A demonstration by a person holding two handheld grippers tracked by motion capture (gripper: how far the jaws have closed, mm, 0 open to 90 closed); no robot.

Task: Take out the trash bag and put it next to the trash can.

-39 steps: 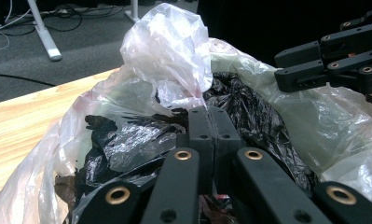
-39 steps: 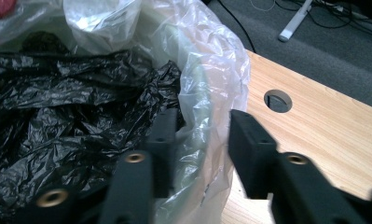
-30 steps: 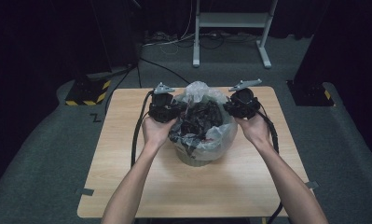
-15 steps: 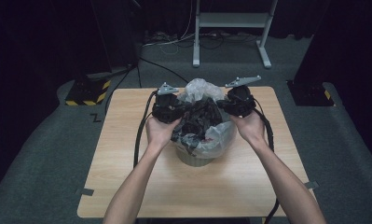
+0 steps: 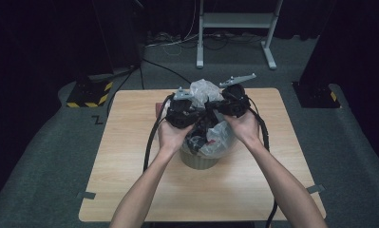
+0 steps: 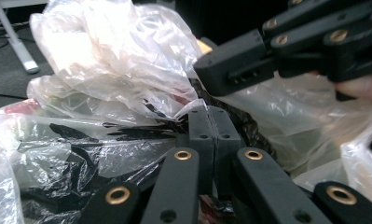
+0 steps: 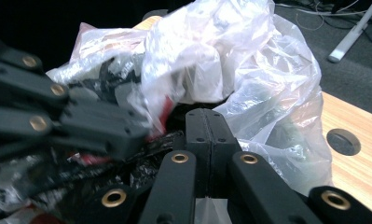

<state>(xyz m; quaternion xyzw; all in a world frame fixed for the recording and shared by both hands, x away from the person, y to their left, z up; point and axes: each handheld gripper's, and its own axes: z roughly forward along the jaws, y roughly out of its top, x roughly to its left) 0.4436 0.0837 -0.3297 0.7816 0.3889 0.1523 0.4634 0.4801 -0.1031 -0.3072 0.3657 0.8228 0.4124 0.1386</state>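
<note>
I see both pairs of jaws pressed together, each pinching the thin plastic film at the bag mouth. The left gripper (image 5: 193, 110) and right gripper (image 5: 221, 105) meet close above 1 small bin (image 5: 200, 159), which stands near the middle of 1 wooden table (image 5: 130, 190). In the bin is 1 clear bag (image 6: 113, 56) with black plastic (image 6: 81, 163) and some red pieces inside; I cannot tell what the red pieces are. In the right gripper view 1 round dark hole (image 7: 343, 141) is in the table top. Behind the table, on the grey floor: 1 white stand (image 5: 234, 28), 1 black-yellow striped block (image 5: 90, 92), some cables.
</note>
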